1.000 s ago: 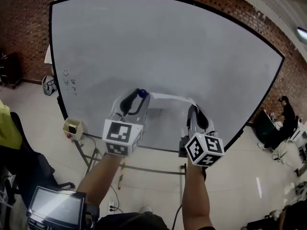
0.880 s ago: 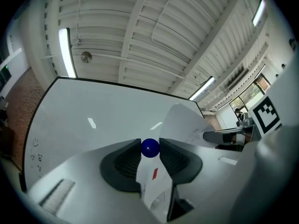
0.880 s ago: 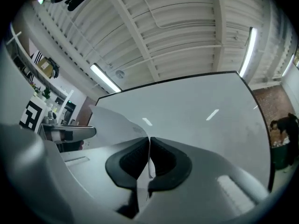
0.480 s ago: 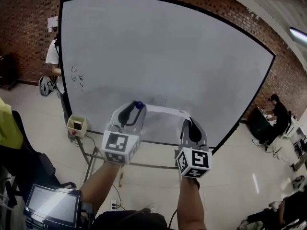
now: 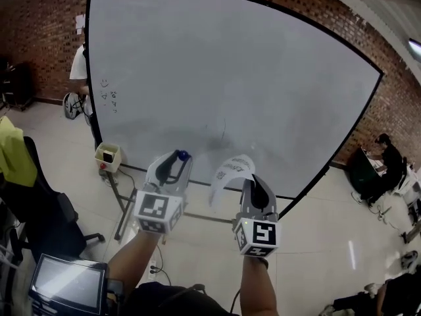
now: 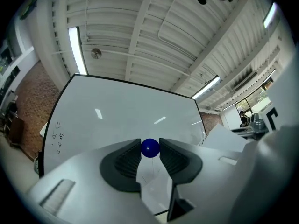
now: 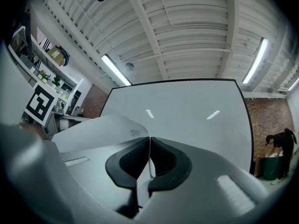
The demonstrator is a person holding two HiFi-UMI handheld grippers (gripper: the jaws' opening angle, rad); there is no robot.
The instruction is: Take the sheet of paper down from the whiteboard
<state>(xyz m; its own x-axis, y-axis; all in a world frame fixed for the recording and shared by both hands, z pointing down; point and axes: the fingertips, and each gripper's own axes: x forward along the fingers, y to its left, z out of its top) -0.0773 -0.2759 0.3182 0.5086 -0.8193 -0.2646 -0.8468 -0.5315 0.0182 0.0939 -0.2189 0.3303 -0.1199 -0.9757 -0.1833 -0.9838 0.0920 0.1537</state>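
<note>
The big whiteboard (image 5: 230, 78) fills the head view. The white sheet of paper (image 5: 229, 174) is off the board and curls in the air before its lower edge. My right gripper (image 5: 252, 180) is shut on one edge of it. In the right gripper view the sheet (image 7: 100, 130) bends away to the left from my right gripper (image 7: 149, 143). My left gripper (image 5: 178, 159) is shut on a round blue magnet (image 5: 182, 155), clear of the board. In the left gripper view the magnet (image 6: 150, 147) sits at the fingertips of my left gripper (image 6: 150, 149).
A person (image 5: 80, 63) stands at the board's left edge, near small marks (image 5: 108, 96). A small box (image 5: 108, 155) hangs on the board's stand. A chair with yellow cloth (image 5: 14, 155) and a screen (image 5: 69, 282) are at lower left. Another person (image 5: 385, 155) sits at right.
Both grippers came down and back from the whiteboard. The sheet, flat against the board before, now hangs curled from the right gripper. The left gripper still holds the blue magnet.
</note>
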